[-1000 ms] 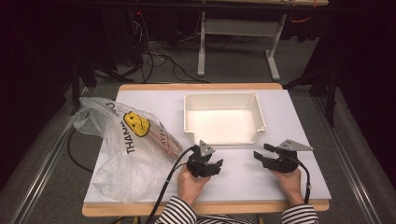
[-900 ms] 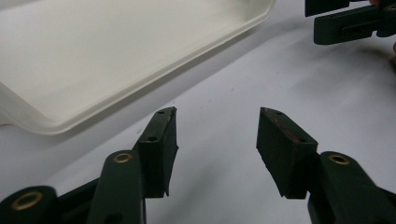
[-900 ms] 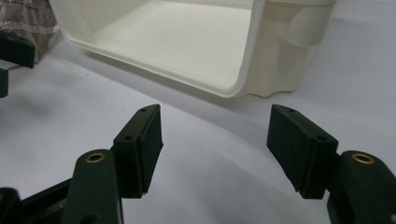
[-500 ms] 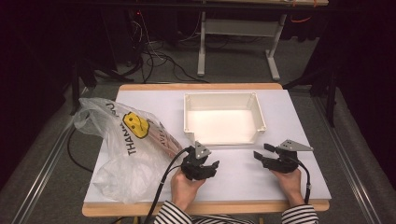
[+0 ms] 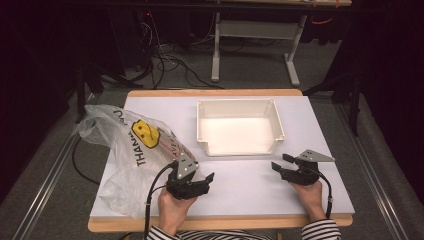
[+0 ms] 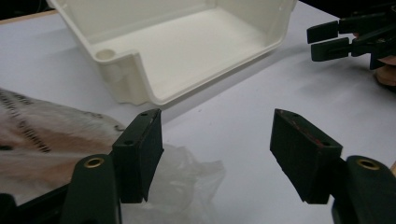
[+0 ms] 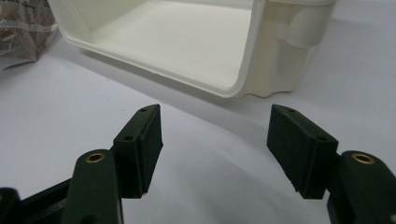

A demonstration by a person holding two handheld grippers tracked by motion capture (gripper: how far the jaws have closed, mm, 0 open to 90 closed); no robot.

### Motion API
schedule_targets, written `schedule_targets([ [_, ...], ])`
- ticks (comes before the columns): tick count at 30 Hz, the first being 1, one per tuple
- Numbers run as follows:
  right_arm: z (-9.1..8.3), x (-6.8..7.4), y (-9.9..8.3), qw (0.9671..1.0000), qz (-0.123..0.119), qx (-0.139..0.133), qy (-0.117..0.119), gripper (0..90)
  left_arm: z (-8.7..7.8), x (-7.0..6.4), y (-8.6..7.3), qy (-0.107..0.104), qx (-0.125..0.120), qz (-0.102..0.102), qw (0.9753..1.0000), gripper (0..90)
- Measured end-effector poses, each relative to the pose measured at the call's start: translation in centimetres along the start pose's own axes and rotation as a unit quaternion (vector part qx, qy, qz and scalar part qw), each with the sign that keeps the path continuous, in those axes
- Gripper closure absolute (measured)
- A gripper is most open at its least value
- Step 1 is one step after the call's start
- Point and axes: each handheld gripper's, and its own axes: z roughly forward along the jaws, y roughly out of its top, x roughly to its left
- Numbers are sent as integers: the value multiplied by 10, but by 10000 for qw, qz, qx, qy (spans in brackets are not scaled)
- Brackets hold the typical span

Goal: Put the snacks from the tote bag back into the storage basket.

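Observation:
An empty white plastic bin [image 5: 240, 107] stands at the table's middle, its low open side toward me. A crumpled clear plastic bag [image 5: 131, 150] with a yellow smiley face lies at the left. My left gripper [image 5: 199, 175] is open at the bag's near right edge, over the table, with nothing between its jaws. In the left gripper view, the left gripper [image 6: 217, 140] has the bag [image 6: 51, 135] at its left jaw and the bin [image 6: 140, 88] ahead. My right gripper [image 5: 281, 162] is open and empty, near the bin's front right corner. The right gripper [image 7: 215, 140] faces the bin [image 7: 261, 56].
The white tabletop [image 5: 250, 185] has a wooden edge at front and back. Beyond the table are a dark floor, cables and a metal desk frame [image 5: 255, 30]. In the left gripper view, the right gripper [image 6: 343, 39] shows at the upper right.
My left gripper has moved left and slightly nearer, up to the bag's edge. The right gripper, the bin and the bag have stayed put.

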Motion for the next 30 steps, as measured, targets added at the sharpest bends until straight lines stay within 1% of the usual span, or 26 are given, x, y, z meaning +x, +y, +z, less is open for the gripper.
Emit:
schedule_targets([
  [5,0,0,0,10000,2,18,-13,362,-16,14,-1,175,-127,-67,9997,320],
  [6,0,0,0,10000,-4,11,-14,362,-16,14,-1,175,-127,-67,9997,315],
  [7,0,0,0,10000,-4,11,-14,362,-18,16,-1,219,-156,-90,9996,315],
  [8,0,0,0,10000,-2,15,-9,362,-21,19,-1,288,-192,-122,9993,310],
  [9,0,0,0,10000,-10,0,-4,362,-26,22,-1,401,-237,-130,9988,310],
  [11,0,0,0,10000,-6,4,-2,363,-31,26,-1,535,-231,-124,9982,312],
  [14,0,0,0,10000,-9,26,-4,363,-36,37,-1,668,-187,-222,9973,312],
  [19,1,0,0,10000,9,21,-24,363,-44,58,-2,920,-157,-417,9948,309],
  [20,1,0,0,10000,9,21,-24,363,-44,58,-2,920,-157,-417,9948,308],
  [21,1,0,0,10000,17,44,-21,363,-45,66,-3,1040,-108,-442,9935,308],
  [22,1,0,0,10000,6,50,-26,363,-46,69,-3,1072,-91,-452,9932,305],
  [23,1,0,0,10000,6,50,-26,363,-46,69,-3,1072,-91,-452,9932,303],
  [24,2,0,1,10000,-5,68,-39,363,-46,79,-4,1180,-34,-473,9919,300],
  [25,2,0,1,10000,-5,78,-41,363,-46,84,-5,1215,-9,-489,9914,297],
  [26,2,0,1,10000,-6,87,-41,364,-46,88,-5,1239,19,-500,9910,294],
  [27,2,0,1,10000,-6,87,-41,364,-46,88,-5,1239,19,-500,9910,289],
  [28,2,0,1,10000,-15,90,-38,367,-43,102,-8,1286,150,-551,9901,281],
  [29,3,0,1,9999,-11,98,-41,367,-43,102,-8,1286,150,-551,9901,276],
  [30,3,0,1,9999,-16,105,-43,368,-42,113,-12,1347,229,-625,9887,274],
])
